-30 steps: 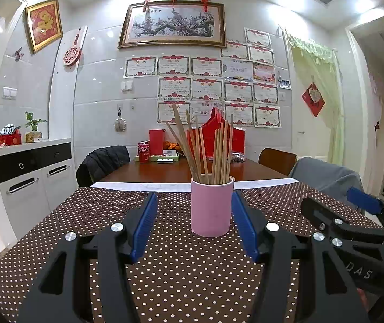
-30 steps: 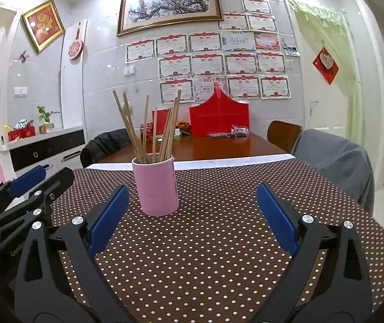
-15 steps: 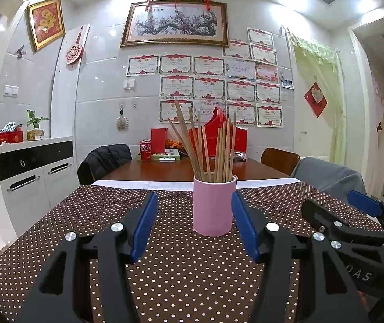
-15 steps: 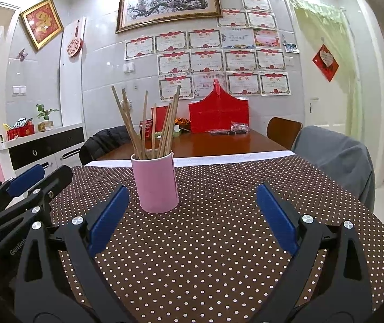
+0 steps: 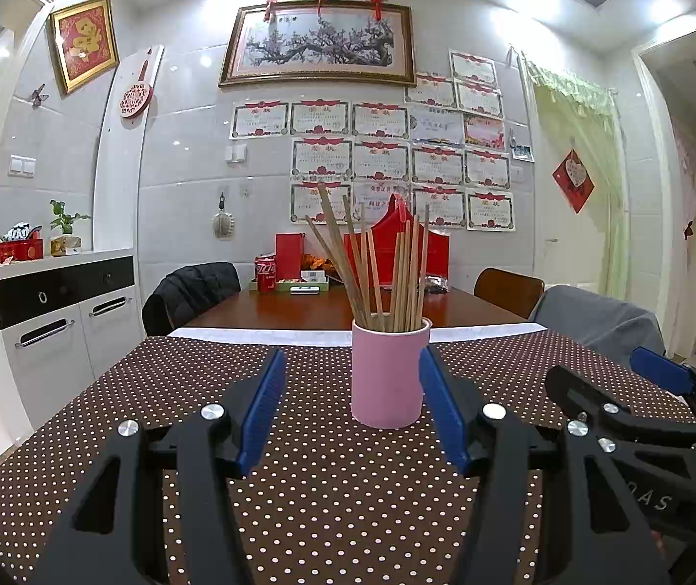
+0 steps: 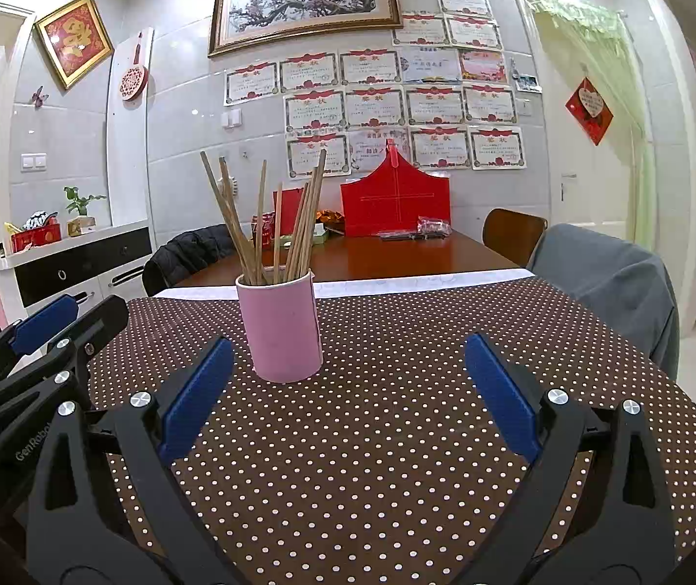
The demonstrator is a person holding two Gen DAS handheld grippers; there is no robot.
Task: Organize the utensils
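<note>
A pink cup [image 5: 391, 374] filled with wooden chopsticks [image 5: 387, 268] is seen upright on the dotted brown tablecloth [image 5: 338, 487], at about 12 o'clock from the left gripper [image 5: 350, 409] and just beyond its fingertips. That gripper's jaws are spread wide and nothing is held. From the right gripper [image 6: 348, 395] the cup [image 6: 280, 326] is placed at about 11 o'clock; its jaws are likewise released and empty. The right gripper is glimpsed at 3 o'clock in the left view.
</note>
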